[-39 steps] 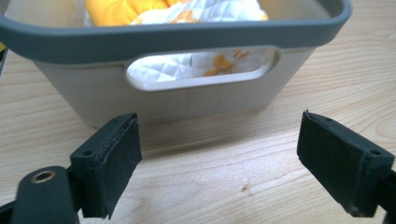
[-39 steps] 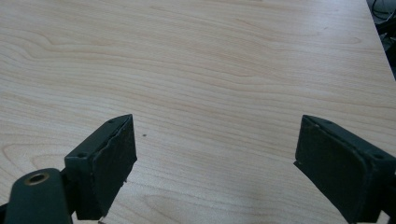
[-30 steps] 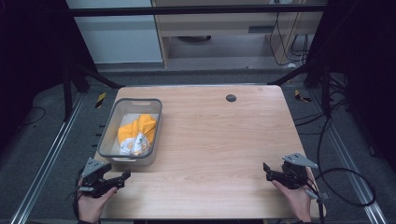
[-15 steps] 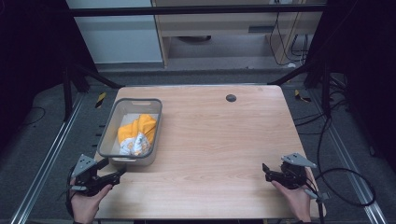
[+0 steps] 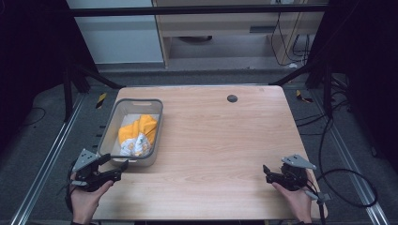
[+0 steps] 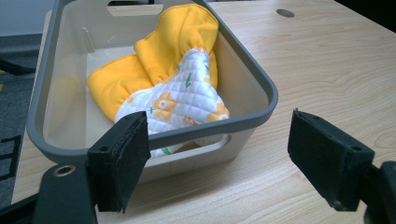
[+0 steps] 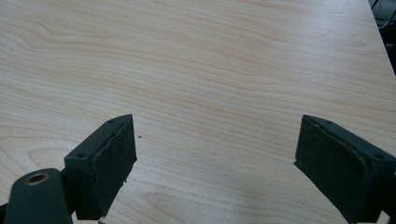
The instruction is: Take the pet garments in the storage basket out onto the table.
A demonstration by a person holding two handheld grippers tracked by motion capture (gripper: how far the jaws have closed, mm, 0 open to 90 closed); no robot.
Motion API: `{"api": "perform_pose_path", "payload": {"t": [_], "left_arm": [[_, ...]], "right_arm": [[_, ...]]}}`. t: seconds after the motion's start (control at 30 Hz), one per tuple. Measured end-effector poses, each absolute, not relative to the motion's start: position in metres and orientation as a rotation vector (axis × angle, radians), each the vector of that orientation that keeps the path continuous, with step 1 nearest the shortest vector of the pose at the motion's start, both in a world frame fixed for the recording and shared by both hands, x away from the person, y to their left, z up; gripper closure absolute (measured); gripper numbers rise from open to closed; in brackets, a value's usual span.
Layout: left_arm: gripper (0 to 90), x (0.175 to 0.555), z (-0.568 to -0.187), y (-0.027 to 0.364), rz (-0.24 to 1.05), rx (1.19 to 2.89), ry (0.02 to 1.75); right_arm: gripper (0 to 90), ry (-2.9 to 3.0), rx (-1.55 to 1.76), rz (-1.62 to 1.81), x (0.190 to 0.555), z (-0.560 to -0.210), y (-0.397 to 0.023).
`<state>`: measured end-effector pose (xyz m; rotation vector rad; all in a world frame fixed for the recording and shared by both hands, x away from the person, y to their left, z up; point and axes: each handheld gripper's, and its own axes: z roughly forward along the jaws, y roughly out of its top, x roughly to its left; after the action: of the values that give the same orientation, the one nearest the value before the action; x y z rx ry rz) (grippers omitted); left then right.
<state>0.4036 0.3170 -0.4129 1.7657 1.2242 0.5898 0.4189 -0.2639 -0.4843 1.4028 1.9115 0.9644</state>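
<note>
Grey bin (image 5: pixel 110 124) now fronts repositioned left gripper (image 5: pixel 115 164).

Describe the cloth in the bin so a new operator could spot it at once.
On the wooden table, look to the left side for the grey bin, just ahead of the left gripper. The cloth lies crumpled inside it: bright yellow fabric with a white quilted patch printed in orange and green, the one colourful thing on the table.
</note>
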Motion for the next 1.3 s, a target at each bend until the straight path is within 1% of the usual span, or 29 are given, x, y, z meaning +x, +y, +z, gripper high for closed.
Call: {"api": "perform_pose_path", "payload": {"t": [0.67, 0.9, 1.3], "left_arm": [[19.6, 0.434, -0.391, 0.318, 0.589, 1.768, 1.213], [19.4, 0.451, -0.387, 0.316, 0.54, 1.774, 1.215], [18.7, 0.478, -0.377, 0.314, 0.526, 1.843, 1.236]], "right_arm": [[12.3, 1.92, 1.402, 0.956, 0.419, -0.486, -0.264], [12.3, 1.924, 1.41, 0.958, 0.419, -0.486, -0.264], [11.8, 1.933, 1.414, 0.963, 0.42, -0.487, -0.264]]}}
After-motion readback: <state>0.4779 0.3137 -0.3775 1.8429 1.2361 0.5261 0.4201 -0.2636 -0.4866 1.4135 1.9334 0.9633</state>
